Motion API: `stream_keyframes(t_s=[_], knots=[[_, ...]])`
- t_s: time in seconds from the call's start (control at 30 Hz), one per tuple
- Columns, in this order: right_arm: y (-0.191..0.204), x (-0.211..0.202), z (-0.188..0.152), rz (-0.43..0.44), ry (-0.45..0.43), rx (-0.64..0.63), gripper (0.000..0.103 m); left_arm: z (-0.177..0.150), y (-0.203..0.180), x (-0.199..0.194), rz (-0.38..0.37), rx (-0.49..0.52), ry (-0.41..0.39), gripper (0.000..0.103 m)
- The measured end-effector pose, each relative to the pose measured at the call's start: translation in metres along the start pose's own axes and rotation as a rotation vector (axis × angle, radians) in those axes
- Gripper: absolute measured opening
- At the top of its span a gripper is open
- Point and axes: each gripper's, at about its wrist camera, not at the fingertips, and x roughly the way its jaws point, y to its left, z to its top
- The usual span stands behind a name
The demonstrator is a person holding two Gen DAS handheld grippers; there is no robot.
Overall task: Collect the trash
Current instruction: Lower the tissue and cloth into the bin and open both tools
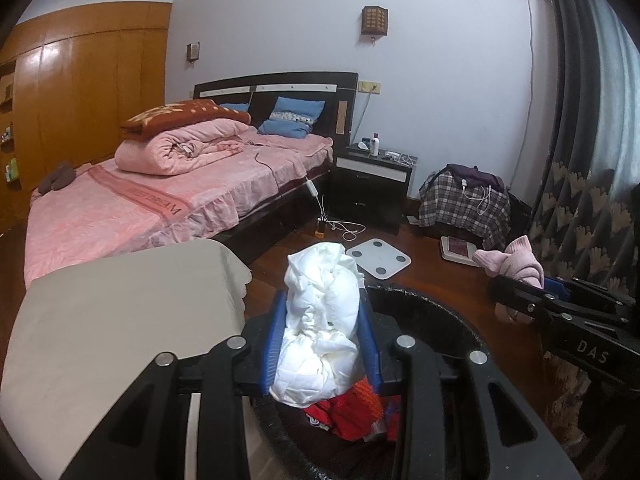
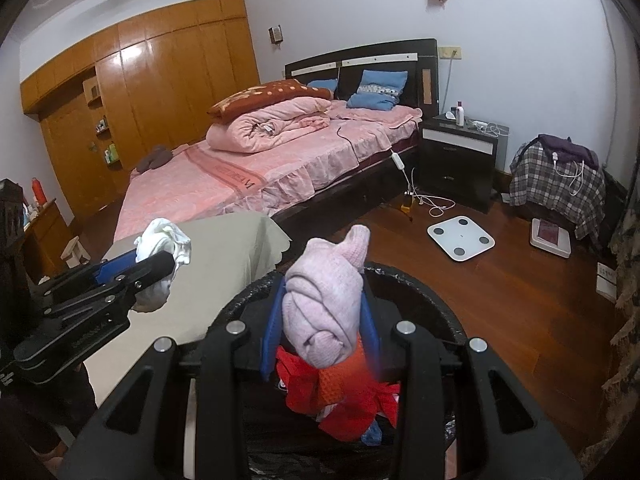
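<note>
The left gripper [image 1: 322,320] has its blue-padded fingers [image 1: 274,336] pressed on a crumpled white wad [image 1: 320,320], papery and creased, bulging above and below the pads. The right gripper [image 2: 322,316] clamps a soft pink knit bundle [image 2: 324,300], twisted into a rolled lump with a blunt tip sticking up. Both loads hang over a round black bin [image 2: 420,300] with a rough rim; inside lie red and orange woven scraps [image 2: 344,400] and a bit of blue. The bin stands on a glossy reddish wood floor [image 2: 500,300], just beside the scalloped corner of a beige cloth-covered counter [image 1: 120,304], which fills the left of both views. Beyond the counter is a bed [image 1: 160,200] with a pink frilled spread, a rolled pink quilt and blue pillows against a dark headboard. A flat white scale [image 2: 460,238] lies on the floor past the bin's far rim, with white cables near a dark nightstand [image 2: 460,160]. A plaid cloth [image 2: 556,180] drapes a low seat at the right.
</note>
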Motion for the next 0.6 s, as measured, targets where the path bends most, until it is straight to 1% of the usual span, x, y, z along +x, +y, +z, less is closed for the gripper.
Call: stream_keyframes(t_s=[0.4, 0.47, 0.5, 0.53, 0.57, 0.6], knots=[[-0.020, 0.020, -0.009, 0.003, 0.027, 0.013, 0.035, -0.004, -0.017, 0.035, -0.031, 0.028, 0.035, 0.035], [-0.023, 0.024, -0.011, 0.000, 0.031, 0.013, 0.036, -0.003, -0.019, 0.042, -0.044, 0.025, 0.048, 0.040], [-0.024, 0.026, -0.011, -0.003, 0.034, 0.010, 0.039, -0.003, -0.020, 0.045, -0.048, 0.022, 0.050, 0.041], [-0.025, 0.029, -0.011, -0.011, 0.038, 0.008, 0.047, -0.003, -0.020, 0.048, -0.055, 0.016, 0.055, 0.047], [-0.027, 0.031, -0.012, -0.016, 0.039, 0.008, 0.051, -0.002, -0.019, 0.049, -0.058, 0.013, 0.058, 0.056], [-0.028, 0.032, -0.011, -0.017, 0.039, 0.011, 0.056, -0.002, -0.018, 0.051, -0.060, 0.008, 0.060, 0.059]])
